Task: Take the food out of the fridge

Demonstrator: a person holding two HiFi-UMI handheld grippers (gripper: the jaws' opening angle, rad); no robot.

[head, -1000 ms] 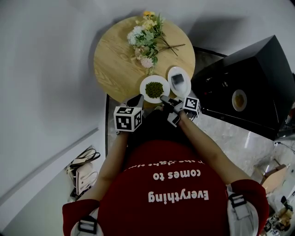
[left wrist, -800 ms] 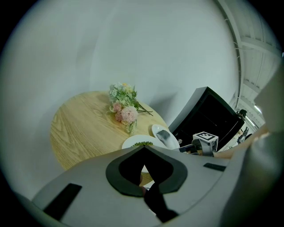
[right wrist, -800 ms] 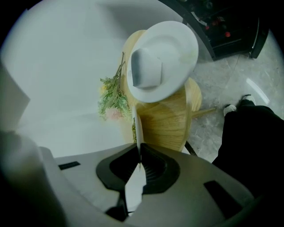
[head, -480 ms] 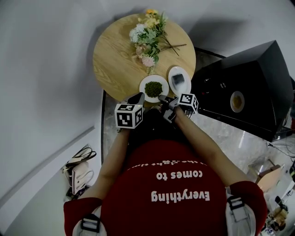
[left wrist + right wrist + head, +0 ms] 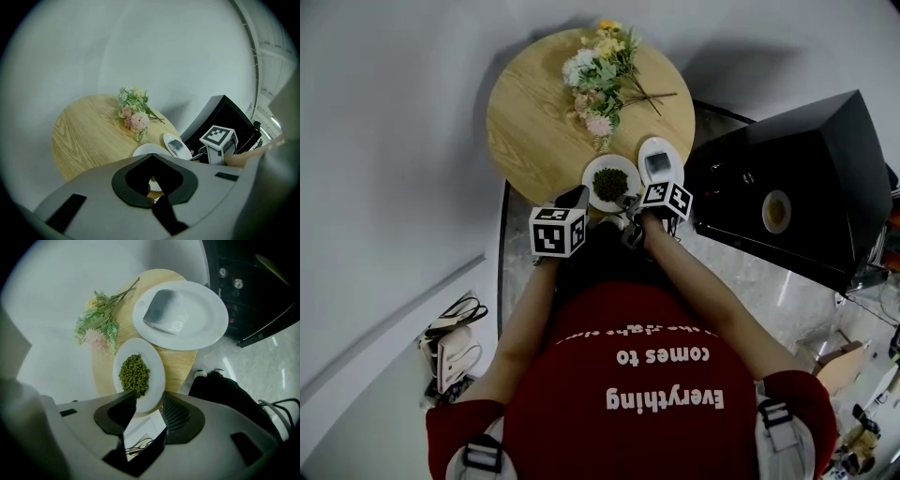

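Note:
Two white plates sit at the near edge of a round wooden table. One plate carries green peas; the other carries a grey wrapped pack. My right gripper has just been opening, and the pea plate's near rim lies between its parted jaws without being pressed. In the head view this gripper is at the pea plate. My left gripper hovers just left of it, jaws shut with nothing in them; in its own view the pads meet.
A bunch of artificial flowers lies on the far side of the table. An open black fridge stands at the right with a small bowl inside. Bags and cables lie on the floor at the left.
The right gripper has turned and shifted a little left, toward the table edge. Both plates stay on the table. The left gripper has hardly moved.

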